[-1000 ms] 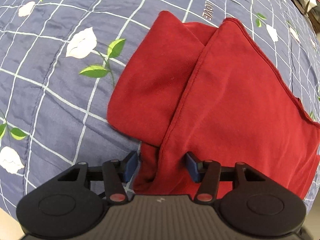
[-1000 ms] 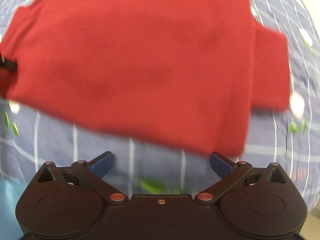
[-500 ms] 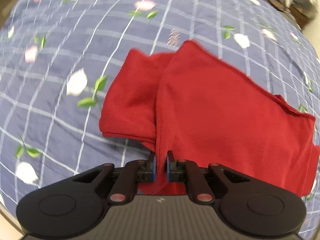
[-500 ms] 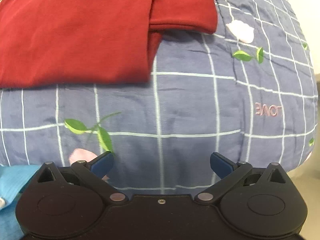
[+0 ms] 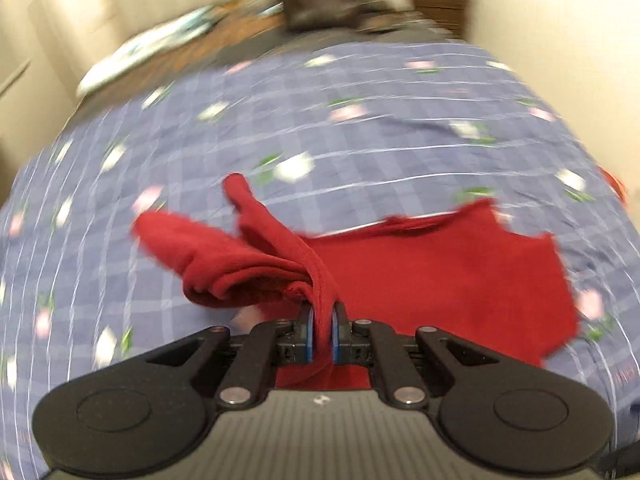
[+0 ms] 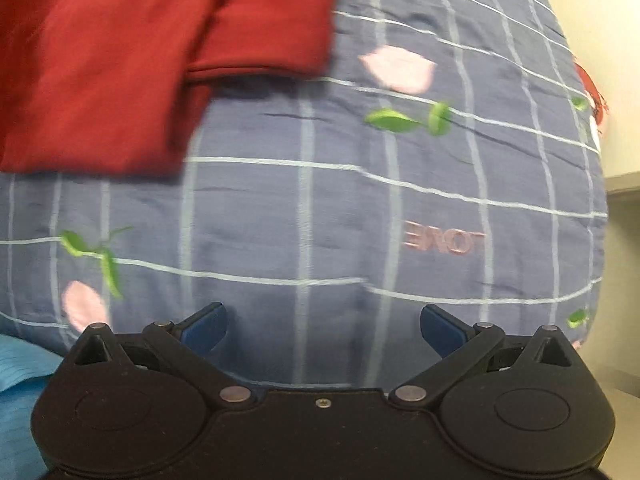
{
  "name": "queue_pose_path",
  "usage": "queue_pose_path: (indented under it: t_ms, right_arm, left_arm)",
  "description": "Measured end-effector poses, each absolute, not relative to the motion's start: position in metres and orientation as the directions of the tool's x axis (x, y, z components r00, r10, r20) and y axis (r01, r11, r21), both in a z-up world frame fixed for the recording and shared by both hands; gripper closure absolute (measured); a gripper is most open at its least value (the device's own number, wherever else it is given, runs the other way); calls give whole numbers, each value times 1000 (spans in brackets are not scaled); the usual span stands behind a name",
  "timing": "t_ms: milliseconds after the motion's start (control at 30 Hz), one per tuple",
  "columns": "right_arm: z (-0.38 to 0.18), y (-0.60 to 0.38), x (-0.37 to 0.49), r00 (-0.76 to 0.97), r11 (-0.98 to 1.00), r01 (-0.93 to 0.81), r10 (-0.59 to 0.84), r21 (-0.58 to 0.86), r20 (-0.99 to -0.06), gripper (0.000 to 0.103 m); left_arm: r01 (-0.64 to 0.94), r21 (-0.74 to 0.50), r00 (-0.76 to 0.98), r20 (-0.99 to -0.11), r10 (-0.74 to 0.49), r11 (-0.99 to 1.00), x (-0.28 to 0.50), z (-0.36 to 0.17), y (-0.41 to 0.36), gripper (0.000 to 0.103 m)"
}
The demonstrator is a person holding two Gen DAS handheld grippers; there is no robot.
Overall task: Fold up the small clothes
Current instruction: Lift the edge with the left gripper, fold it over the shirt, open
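Left wrist view: the left hand-held gripper (image 5: 321, 330) is clamped on a bunched edge of the red garment (image 5: 440, 276). One second ago its jaws stood apart on either side of that edge, with the cloth lying flat on the bed; half a second ago they had closed on it. Now the pinched edge is raised off the blue checked bedcover (image 5: 360, 128), and the left sleeve side trails from the blue pads (image 5: 307, 332) in a loose twisted roll toward the left of the bed. The body of the garment is spread to the right, resting on the bedcover near the bed's near edge. The frame is motion-blurred, and the far end of the bed and the room beyond have come into sight, so the gripper has tilted up and is moving.

Right wrist view: the red garment (image 6: 104, 64) lies at the upper left, its right sleeve flat on the bedcover (image 6: 360, 200). The right hand-held gripper (image 6: 323, 330) is spread wide and holds nothing, above bare bedcover, well apart from the cloth. A second ago the garment filled this view; the gripper has drawn back and to the right. A light blue cloth (image 6: 20, 376) shows at the lower left corner.

Judgement: a fold of the left side is under way, carried by the left gripper alone. The lifted roll is twisted, so it may land creased unless laid out flat.
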State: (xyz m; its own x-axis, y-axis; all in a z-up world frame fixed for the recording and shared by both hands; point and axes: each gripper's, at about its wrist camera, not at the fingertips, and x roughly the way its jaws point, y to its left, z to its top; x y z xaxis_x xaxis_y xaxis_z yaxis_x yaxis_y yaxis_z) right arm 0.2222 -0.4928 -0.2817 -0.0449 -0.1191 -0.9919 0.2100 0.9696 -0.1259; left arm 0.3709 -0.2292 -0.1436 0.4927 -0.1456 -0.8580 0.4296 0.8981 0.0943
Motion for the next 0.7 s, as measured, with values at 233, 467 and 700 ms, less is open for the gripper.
queue_pose_path:
  t_ms: [233,467,700]
  right_arm:
    - [-285,-554,191,-75,962,229,-138,-152,-988,0]
    - [-292,-614,169,-113,956,240,-148,-171,-983,1]
    - [-310,-603,176,-101,965,222,-120,-140,-988,1]
  left_arm:
    - [693,185,443,-872,-208,697,305,-167,-350,95]
    - [728,77,329,-911,-248,681,278,-190,-387,90]
    - [636,51,320,-925,-203,770,280,-194,-373,40]
